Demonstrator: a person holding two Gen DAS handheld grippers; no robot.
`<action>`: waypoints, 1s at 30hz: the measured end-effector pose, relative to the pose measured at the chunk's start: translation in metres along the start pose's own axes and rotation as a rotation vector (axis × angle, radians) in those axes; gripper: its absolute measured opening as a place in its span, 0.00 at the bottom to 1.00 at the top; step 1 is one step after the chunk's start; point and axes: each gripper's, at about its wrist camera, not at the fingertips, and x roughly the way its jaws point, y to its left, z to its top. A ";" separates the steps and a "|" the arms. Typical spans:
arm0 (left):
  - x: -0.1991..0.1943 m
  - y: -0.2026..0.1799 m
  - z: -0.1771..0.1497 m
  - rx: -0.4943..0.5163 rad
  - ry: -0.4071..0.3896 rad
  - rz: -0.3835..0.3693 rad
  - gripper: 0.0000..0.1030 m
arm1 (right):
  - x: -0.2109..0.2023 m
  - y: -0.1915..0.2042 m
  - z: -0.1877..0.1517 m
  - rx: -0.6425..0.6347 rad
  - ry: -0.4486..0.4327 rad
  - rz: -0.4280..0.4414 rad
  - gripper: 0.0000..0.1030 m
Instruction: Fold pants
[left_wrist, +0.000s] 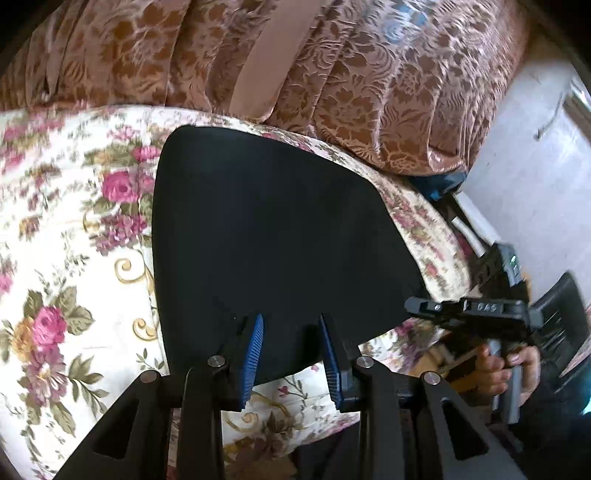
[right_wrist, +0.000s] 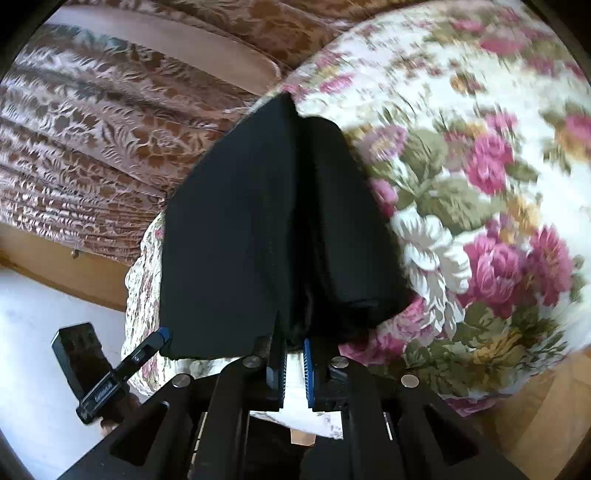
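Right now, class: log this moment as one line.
pants: folded on bedspread | left claw: open | right claw: shut on pants

The pants (left_wrist: 273, 236) lie on the bedspread (left_wrist: 74, 229), near its edge, with the curtain (left_wrist: 332, 74) behind; the left gripper (left_wrist: 291, 325) sits at their near edge, the right gripper (right_wrist: 293, 343) at their hem

The flowered bedspread (left_wrist: 74, 229) lies bare on one side of the folded black pants (left_wrist: 273, 236), giving free passage, while the brown patterned cushions (left_wrist: 369, 92) close off the far edge just behind them.
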 end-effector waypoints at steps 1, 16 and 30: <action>0.000 -0.001 0.000 0.005 0.000 0.012 0.30 | 0.002 -0.001 0.000 -0.010 -0.002 -0.005 0.05; -0.034 -0.027 0.032 0.101 -0.092 0.259 0.33 | -0.051 0.035 0.028 -0.156 -0.075 -0.058 0.49; 0.001 -0.009 0.026 0.030 -0.005 0.291 0.33 | 0.031 0.046 0.068 -0.272 0.014 -0.186 0.49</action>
